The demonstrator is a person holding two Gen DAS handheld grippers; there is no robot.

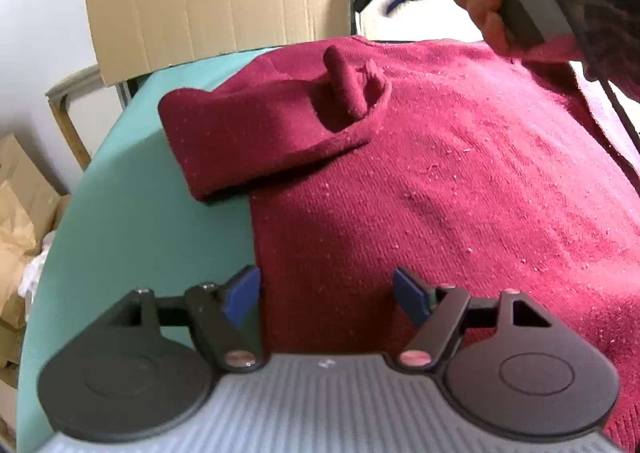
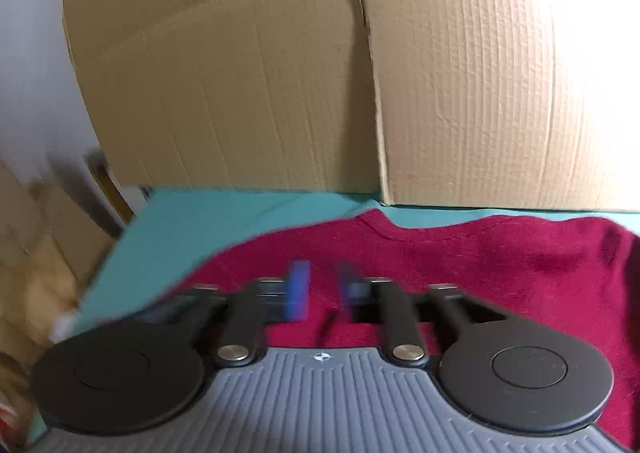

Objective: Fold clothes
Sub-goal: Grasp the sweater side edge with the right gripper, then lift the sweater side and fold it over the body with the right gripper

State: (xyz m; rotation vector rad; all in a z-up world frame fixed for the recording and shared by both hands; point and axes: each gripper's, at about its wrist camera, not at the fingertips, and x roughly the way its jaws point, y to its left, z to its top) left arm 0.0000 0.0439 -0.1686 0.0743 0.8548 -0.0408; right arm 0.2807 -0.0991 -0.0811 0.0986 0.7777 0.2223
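L gripper (image 1: pixel 326 295) at 6 o'clock, blue pads spread wide, empty, over the near edge of the dark red knit sweater (image 1: pixel 440 181), which lies flat on a teal table cover (image 1: pixel 132 221). Sleeve (image 1: pixel 256 133) folded inward at 11. R gripper (image 2: pixel 322 289) blurred, narrow gap, nothing held. Tan cardboard box (image 2: pixel 280 73) at 12.

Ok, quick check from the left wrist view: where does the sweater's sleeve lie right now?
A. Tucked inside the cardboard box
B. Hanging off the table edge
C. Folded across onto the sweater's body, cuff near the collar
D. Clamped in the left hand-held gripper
C: the sleeve is doubled over onto the dark red sweater, its cuff end by the collar, while the left hand-held gripper stands open and holds nothing.
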